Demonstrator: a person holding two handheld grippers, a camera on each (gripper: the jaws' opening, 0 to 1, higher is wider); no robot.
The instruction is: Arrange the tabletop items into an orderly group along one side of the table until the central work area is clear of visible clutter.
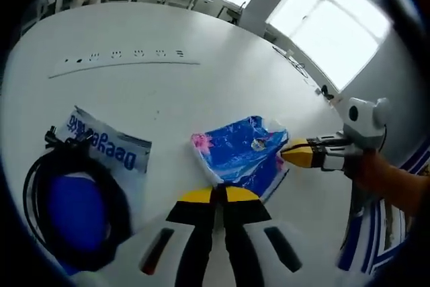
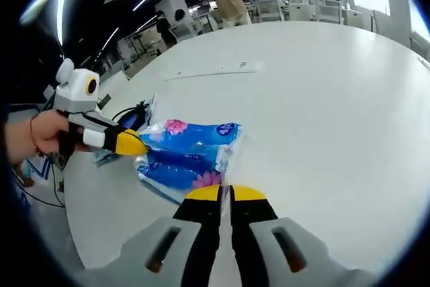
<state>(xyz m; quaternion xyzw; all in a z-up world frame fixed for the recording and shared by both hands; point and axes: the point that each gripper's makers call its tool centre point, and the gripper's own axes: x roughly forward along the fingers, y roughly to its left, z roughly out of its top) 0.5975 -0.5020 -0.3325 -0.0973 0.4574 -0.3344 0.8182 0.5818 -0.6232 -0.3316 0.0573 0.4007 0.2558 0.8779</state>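
Observation:
A blue tissue pack (image 1: 242, 152) with pink flowers lies on the white table (image 1: 168, 92). My left gripper (image 1: 218, 194) is at its near corner, yellow tips pressed together on the wrapper edge. My right gripper (image 1: 292, 154) comes in from the right and meets the pack's far edge. In the right gripper view the blue tissue pack (image 2: 191, 149) lies just ahead of my right gripper (image 2: 225, 193), which is shut on its wrapper. There the left gripper (image 2: 134, 143), held by a hand, touches the pack's left end.
A coiled black cable (image 1: 40, 186) rings a blue round object (image 1: 74, 216) at the left. Beside it lies a white and blue printed packet (image 1: 111, 147). The cable (image 2: 131, 113) lies behind the pack. A flush socket strip (image 1: 127, 55) sits farther across the table.

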